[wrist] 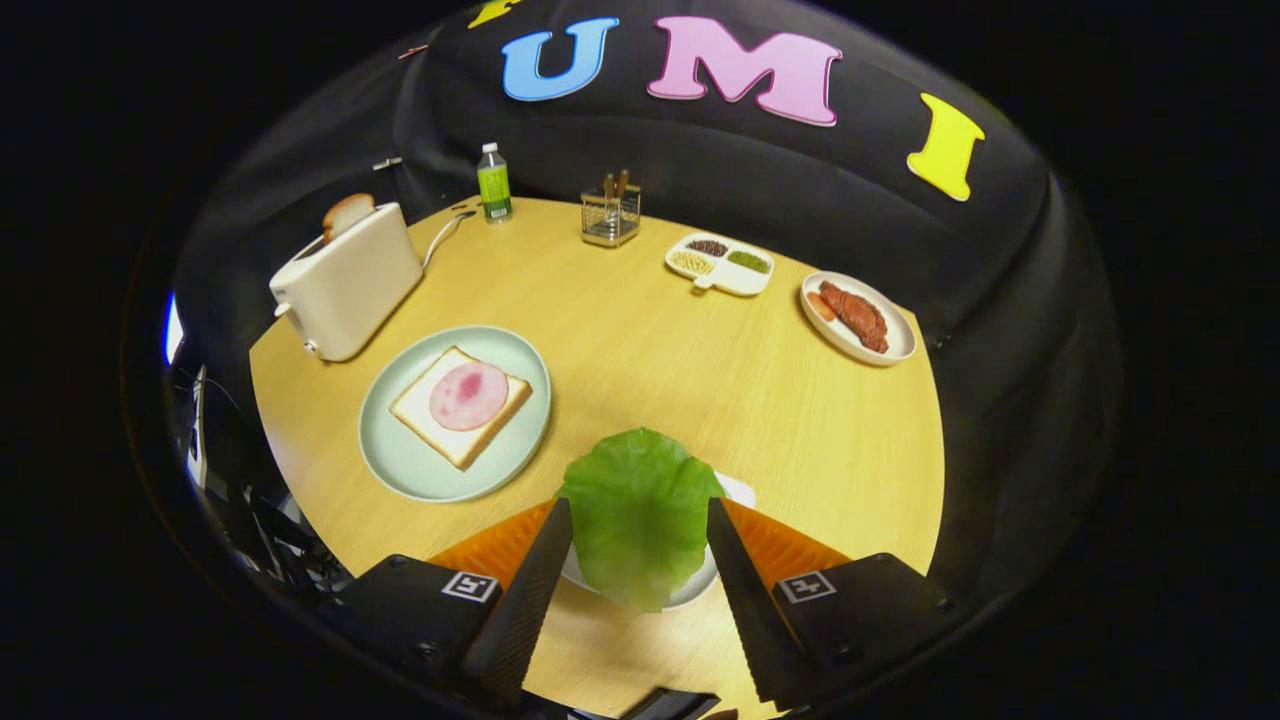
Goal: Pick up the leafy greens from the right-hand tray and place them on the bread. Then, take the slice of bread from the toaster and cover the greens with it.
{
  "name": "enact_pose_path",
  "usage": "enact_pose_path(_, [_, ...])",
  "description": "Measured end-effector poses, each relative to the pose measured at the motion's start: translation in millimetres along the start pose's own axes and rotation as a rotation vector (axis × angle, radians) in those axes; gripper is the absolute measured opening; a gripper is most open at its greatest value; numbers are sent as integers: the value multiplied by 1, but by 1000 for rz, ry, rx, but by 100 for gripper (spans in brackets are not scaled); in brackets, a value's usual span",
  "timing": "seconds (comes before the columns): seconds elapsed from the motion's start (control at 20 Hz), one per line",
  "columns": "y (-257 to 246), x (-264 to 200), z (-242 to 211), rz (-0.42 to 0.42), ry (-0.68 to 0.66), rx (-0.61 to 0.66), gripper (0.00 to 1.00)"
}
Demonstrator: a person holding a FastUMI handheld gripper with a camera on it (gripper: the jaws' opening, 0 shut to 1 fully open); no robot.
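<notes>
Gripper fingers flank a flat green lettuce leaf and appear clenched on its edges, above a small white tray on the wooden counter. Placing is still ahead: the ham-topped bread slice on its pale green plate waits at ten o'clock, bare of greens. Beyond, the toast slice still stands in the cream toaster.

No readable text on the objects. Bottle has a green label, print too small to make out. Gripper carries two square black-and-white marker tags, no words.
</notes>
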State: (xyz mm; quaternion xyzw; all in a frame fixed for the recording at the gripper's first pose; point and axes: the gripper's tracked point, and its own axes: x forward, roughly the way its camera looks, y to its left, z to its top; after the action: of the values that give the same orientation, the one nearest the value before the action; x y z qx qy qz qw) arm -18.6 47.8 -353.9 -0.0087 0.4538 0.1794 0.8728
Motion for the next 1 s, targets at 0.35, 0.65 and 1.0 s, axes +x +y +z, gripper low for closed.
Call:
enact_pose_path(0.35, [-2, 50, -39, 30, 166, 19, 64])
enact_pose_path(0.65, [-6, 55, -56, 34, 204, 67, 49])
enact_pose_path(1.0, [-13, 46, -41, 19, 136, 51, 8])
